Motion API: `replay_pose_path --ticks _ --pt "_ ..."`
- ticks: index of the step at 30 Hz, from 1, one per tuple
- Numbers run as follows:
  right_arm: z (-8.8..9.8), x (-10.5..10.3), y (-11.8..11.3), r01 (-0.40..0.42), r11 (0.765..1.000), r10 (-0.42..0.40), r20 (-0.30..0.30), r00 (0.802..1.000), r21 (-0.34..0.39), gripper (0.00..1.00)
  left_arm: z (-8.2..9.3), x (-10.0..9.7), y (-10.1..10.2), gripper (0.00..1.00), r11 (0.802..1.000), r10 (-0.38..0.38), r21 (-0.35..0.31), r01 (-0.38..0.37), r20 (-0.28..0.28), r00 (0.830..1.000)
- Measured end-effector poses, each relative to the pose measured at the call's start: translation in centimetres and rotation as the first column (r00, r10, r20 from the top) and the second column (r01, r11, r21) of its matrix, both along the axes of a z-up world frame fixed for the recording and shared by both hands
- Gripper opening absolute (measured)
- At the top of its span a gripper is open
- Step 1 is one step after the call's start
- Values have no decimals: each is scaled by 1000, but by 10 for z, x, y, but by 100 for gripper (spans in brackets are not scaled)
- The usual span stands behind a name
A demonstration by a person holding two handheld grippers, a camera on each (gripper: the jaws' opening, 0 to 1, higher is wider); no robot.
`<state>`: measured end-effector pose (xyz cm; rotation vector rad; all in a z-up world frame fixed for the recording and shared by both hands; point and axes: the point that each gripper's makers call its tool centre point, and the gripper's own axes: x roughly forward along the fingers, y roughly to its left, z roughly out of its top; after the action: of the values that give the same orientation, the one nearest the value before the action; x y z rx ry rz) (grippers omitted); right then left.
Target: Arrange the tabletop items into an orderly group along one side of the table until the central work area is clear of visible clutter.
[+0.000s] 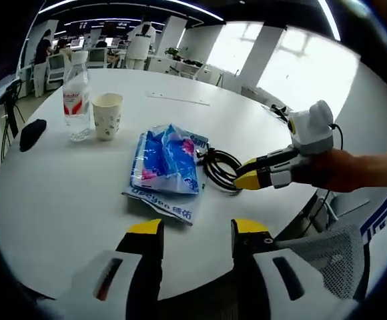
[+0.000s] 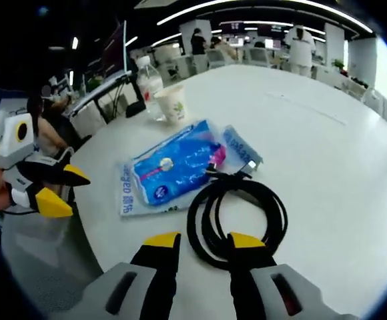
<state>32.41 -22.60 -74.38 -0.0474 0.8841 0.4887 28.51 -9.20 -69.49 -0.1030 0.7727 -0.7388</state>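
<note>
My left gripper (image 1: 197, 230) is hovering low with its yellow-tipped jaws parted, nothing between them. My right gripper (image 2: 203, 241) is reaching in from the side, jaws apart too, and my hand (image 1: 340, 170) is wrapping around its body.

On the table (image 1: 60, 193), the cable (image 1: 221, 170) touches the packet (image 1: 167, 160); cup (image 1: 107, 115) beside bottle (image 1: 77, 97).

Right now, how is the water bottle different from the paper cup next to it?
The water bottle is see-through plastic with a red label; the paper cup is solid, pale and speckled. The bottle stands taller and has a cap; the cup is shorter and open-topped. Both stand upright on the white table.
</note>
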Motion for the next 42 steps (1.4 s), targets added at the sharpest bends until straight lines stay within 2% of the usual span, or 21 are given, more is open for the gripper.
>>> replay_pose_path --ticks 6,12,18,22,25,30,36,42 --pt "-12 7 5 -12 1000 11 -23 1000 -27 32 4 8 1 42 1000 -6 11 6 18 1000" --pt "-20 16 3 -28 995 24 -39 999 -92 25 11 15 0 46 1000 0 4 0 29 1000" --pt "-22 15 7 -38 996 33 -53 998 -84 22 12 19 -2 49 1000 3 4 -3 29 1000" --pt "-20 13 11 -66 994 63 -39 997 -84 11 13 23 -1 50 1000 10 4 -10 32 999" --pt "-16 14 14 -35 999 33 -43 999 -32 6 14 25 -2 51 1000 11 5 -12 33 999" --pt "-17 9 12 -44 999 43 -61 997 -13 5 13 24 -4 51 1000 11 5 -11 32 999" --pt "-13 10 6 -31 1000 31 -51 998 3 4 11 20 -6 51 1000 6 6 -6 27 1000" --pt "-9 7 -1 -32 999 33 -42 999 7 4 13 23 -1 53 1000 11 18 -12 48 999"
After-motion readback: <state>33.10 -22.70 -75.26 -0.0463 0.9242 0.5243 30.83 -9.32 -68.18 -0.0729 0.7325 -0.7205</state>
